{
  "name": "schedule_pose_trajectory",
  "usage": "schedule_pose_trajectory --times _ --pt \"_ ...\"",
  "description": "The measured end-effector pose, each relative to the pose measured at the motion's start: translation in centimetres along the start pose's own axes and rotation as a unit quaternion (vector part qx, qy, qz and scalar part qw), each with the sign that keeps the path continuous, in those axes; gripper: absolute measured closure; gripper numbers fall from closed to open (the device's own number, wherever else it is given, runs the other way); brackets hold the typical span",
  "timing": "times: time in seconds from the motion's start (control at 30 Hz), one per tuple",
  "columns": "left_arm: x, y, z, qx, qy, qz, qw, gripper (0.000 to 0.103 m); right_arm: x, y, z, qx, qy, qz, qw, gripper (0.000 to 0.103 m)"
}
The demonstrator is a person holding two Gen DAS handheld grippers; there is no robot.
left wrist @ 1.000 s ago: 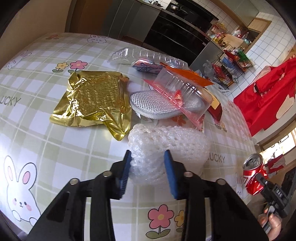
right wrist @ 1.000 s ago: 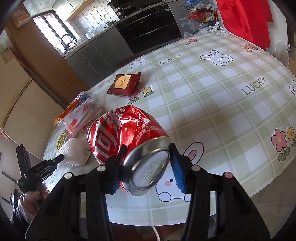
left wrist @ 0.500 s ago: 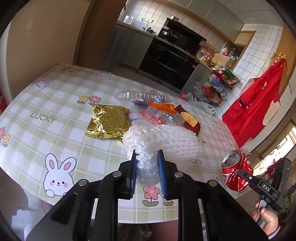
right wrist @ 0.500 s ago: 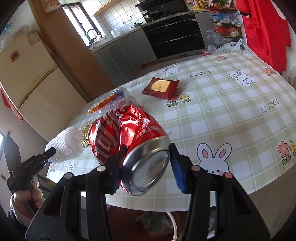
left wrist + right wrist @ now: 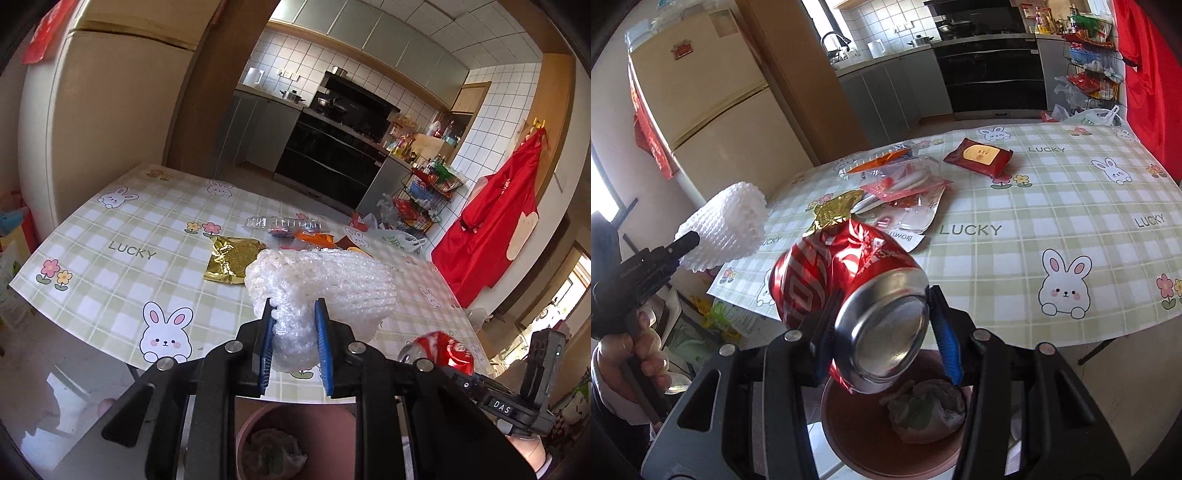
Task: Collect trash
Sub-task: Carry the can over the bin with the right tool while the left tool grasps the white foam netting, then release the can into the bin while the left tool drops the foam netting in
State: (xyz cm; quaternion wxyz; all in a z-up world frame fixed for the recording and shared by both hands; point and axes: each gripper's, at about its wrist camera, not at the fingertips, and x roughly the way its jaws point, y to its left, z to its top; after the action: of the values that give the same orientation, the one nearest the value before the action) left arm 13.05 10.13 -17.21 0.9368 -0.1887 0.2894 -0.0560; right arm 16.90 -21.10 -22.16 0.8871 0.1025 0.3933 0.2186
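Observation:
My left gripper (image 5: 293, 345) is shut on a white foam net sleeve (image 5: 325, 284) and holds it off the table, above a brown waste bin (image 5: 291, 424). The sleeve also shows in the right wrist view (image 5: 727, 225). My right gripper (image 5: 886, 328) is shut on a crushed red soda can (image 5: 846, 273), held over the same bin (image 5: 871, 443), which has crumpled trash inside. The can also shows in the left wrist view (image 5: 443, 349). On the table lie a gold foil wrapper (image 5: 232, 258), clear plastic packaging (image 5: 905, 181) and a dark red wipes pack (image 5: 979, 155).
The table with a green checked bunny cloth (image 5: 129, 240) stands just beyond the bin. A fridge (image 5: 713, 110) is to the left. Kitchen counters and an oven (image 5: 332, 155) are behind. A wire rack (image 5: 424, 192) and a red garment (image 5: 491, 221) are at the right.
Both grippers have pulled back and up from the table with their loads. They now hang past the table's near edge, over the brown bin, which has come into view.

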Motion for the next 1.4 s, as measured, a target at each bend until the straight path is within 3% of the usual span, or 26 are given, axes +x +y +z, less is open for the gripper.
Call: schedule_pose_trajectory --times 0.13,0.37,0.47,0.5,0.67,0.7,1.0,1.4 --pt "-2.4 -0.1 -0.7 0.002 -0.017 -0.004 0.9998 0.082 -0.4 1.4 -1.4 -0.009 0.006 0.004 1.0 0.059" --pt "-4.6 0.0 -1.9 0.001 -0.019 -0.007 0.9998 0.082 0.9 2.7 -2.9 -0.011 0.033 0.021 0.999 0.06" --pt "-4.8 0.0 -1.8 -0.001 -0.02 -0.007 0.9998 0.082 0.6 3.2 -2.6 -0.019 0.027 0.022 0.999 0.058" --pt "-4.8 0.0 -1.8 -0.001 -0.021 -0.008 0.9997 0.082 0.4 3.2 -2.5 -0.018 0.024 0.026 0.999 0.055" --pt "-4.4 -0.5 -1.6 0.008 -0.021 -0.011 0.9997 0.082 -1.1 2.5 -1.8 -0.001 -0.015 0.01 1.0 0.008" --pt "-4.3 -0.6 -1.6 0.01 -0.02 -0.012 0.9997 0.082 -1.6 2.2 -1.7 0.005 -0.03 -0.002 1.0 0.006" --pt "-2.9 -2.8 -3.5 0.049 0.013 -0.014 0.9986 0.082 -4.5 0.5 -0.6 0.009 -0.097 -0.108 0.989 0.006" --pt "-0.8 -6.7 -7.0 0.107 0.067 -0.022 0.9918 0.081 -6.7 -1.2 -1.4 0.031 -0.15 -0.119 0.981 0.006"
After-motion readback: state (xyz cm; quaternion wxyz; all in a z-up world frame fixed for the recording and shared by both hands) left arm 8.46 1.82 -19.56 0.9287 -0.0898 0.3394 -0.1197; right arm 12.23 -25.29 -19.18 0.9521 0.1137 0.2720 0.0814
